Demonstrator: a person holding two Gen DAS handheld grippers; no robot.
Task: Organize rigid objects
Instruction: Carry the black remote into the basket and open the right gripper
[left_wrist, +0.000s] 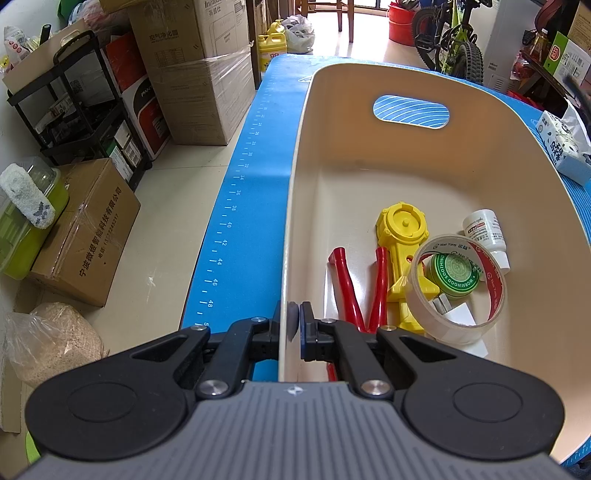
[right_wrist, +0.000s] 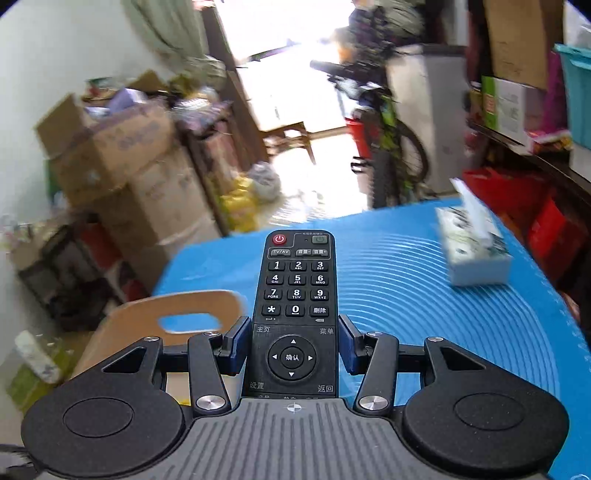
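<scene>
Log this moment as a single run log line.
left gripper: shut on bin rim | right gripper: holding remote above mat | bin: tape roll, tin, bottle, toy tools

A blue mat (left_wrist: 251, 206) covers the table, with a printed ruler scale along its left edge and curved white lines across the rest. On it sits a beige bin (left_wrist: 406, 166) with an oval handle cutout in the far wall; the mat shows through the cutout. A tissue box (left_wrist: 565, 147) lies on the mat just right of the bin, near the far right corner. In the right wrist view the same tissue box (right_wrist: 476, 251) sits well apart from the bin's handle end (right_wrist: 147, 317)
</scene>
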